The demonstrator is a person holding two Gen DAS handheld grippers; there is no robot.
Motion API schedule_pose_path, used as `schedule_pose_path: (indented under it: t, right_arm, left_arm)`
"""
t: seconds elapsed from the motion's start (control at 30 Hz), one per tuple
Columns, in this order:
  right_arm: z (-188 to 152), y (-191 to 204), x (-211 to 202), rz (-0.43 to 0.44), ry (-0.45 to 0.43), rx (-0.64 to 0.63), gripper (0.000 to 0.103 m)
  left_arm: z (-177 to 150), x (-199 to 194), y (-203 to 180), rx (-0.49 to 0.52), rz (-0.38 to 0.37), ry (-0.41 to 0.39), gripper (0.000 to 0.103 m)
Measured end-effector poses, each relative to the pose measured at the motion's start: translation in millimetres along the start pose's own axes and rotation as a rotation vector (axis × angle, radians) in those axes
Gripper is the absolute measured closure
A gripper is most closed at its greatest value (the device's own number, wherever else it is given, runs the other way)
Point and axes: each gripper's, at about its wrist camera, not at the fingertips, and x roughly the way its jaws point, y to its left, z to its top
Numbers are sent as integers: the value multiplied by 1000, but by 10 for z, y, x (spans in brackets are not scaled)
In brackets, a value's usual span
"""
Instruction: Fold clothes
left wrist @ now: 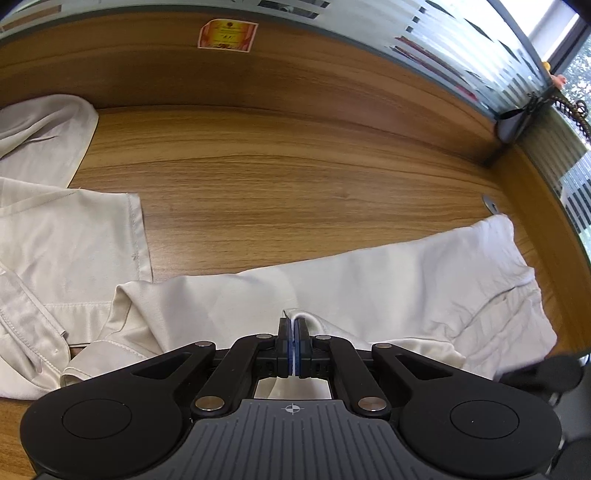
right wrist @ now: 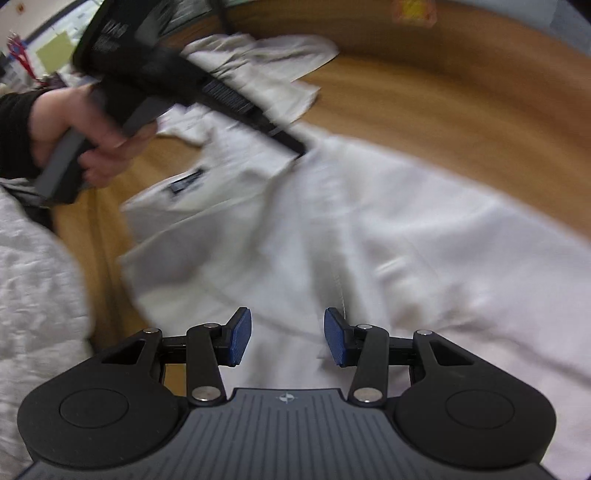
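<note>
A cream-white garment (left wrist: 369, 288) lies spread over the wooden desk (left wrist: 295, 184). My left gripper (left wrist: 294, 325) is shut on a pinched fold of this cloth, which shows as a thin white strip between the blue pads. In the right wrist view the same garment (right wrist: 388, 229) fills the middle, blurred, with a dark label (right wrist: 186, 182) near its collar. My right gripper (right wrist: 288, 332) hovers open just above the cloth, nothing between its blue pads (right wrist: 242, 334). The left gripper (right wrist: 301, 149) reaches in from the upper left, its tip on the cloth, held by a person's hand (right wrist: 92, 147).
A raised wooden back panel (left wrist: 258, 74) with an orange sticker (left wrist: 227, 35) borders the desk, and a side wall (left wrist: 546, 229) closes the right. A window with striped film (left wrist: 517, 55) lies beyond. A white textured fabric (right wrist: 33, 288) sits at the left in the right wrist view.
</note>
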Motion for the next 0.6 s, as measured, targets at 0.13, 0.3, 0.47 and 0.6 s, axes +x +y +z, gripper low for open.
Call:
schedule_pose_path:
  t: [0.13, 0.3, 0.47, 0.6]
  right_arm:
    - [100, -103, -66, -231, -59, -99, 54]
    - [191, -210, -181, -361, -97, -161, 54]
    - [171, -169, -290, -313, -111, -235, 53]
    - [134, -72, -328, -218, -119, -282, 35]
  left_arm:
    - [-11, 23, 37, -10, 13, 3, 100]
    - [-26, 33, 63, -19, 26, 4, 99]
    - [-26, 13, 103, -44, 31, -11, 99]
    - [-5, -46, 135, -50, 36, -36, 99]
